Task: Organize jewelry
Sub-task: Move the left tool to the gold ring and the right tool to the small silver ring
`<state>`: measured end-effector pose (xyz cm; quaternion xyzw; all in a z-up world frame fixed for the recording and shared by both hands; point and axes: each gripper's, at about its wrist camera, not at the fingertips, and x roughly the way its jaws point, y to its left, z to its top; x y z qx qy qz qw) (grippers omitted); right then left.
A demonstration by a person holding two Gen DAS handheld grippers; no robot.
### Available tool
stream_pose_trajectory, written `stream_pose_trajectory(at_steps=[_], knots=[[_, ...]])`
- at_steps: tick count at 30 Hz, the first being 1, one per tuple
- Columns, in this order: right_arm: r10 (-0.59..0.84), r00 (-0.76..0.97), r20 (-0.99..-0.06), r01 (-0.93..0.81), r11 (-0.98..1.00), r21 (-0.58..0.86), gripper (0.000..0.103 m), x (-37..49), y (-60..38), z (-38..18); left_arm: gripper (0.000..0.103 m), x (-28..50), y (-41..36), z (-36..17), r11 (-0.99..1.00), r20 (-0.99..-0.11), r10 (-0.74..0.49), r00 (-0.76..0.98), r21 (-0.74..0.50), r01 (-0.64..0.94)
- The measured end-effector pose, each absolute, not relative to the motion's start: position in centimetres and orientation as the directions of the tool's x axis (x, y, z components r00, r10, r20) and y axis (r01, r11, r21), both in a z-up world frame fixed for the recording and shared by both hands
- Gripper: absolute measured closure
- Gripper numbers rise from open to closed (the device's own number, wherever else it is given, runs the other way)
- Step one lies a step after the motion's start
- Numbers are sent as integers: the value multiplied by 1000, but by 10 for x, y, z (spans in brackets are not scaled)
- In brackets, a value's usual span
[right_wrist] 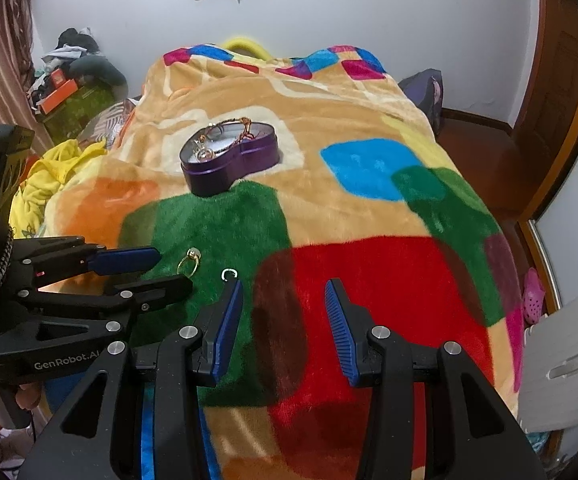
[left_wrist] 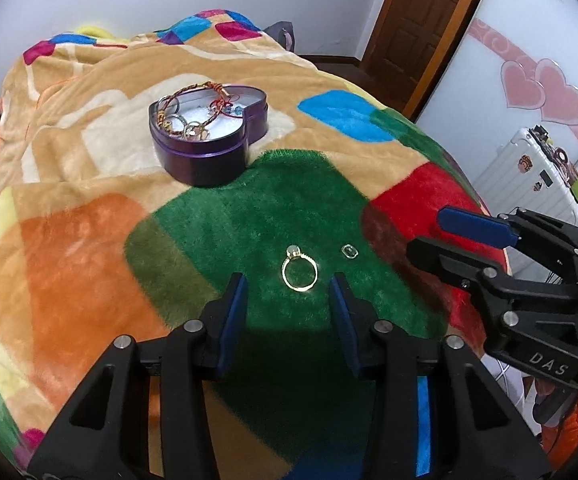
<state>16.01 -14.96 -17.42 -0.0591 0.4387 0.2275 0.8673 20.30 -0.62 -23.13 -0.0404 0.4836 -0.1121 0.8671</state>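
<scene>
A gold ring point(left_wrist: 299, 274) with a pale stone lies flat on the green patch of the blanket, and just beside it, to its right, lies a small silver ring point(left_wrist: 348, 251). Further back stands a purple heart-shaped tin point(left_wrist: 209, 136), open, with a white lining, holding bracelets point(left_wrist: 193, 110) and several rings.

Both tools are of matte black plastic with triangular cut-outs and round silver screw heads. The left gripper point(left_wrist: 289, 292) has smooth blue pads point(left_wrist: 237, 312) and white "GenRobot.AI" lettering on its body. The right gripper point(right_wrist: 285, 300) has ribbed blue pads point(right_wrist: 339, 324) and "DAS" lettering.
</scene>
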Motion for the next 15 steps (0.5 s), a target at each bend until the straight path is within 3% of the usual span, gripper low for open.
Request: stream_pose_trajectory(at_steps=[7, 15], knots=[[370, 494, -787, -463, 878, 123, 64, 162, -146, -181, 85, 211, -10, -237, 965, -828, -256, 499, -192, 178], [409, 458, -789, -517, 845, 138, 81, 166, -128, -187, 85, 208, -1, -231, 972, -811, -233, 537, -192, 131]])
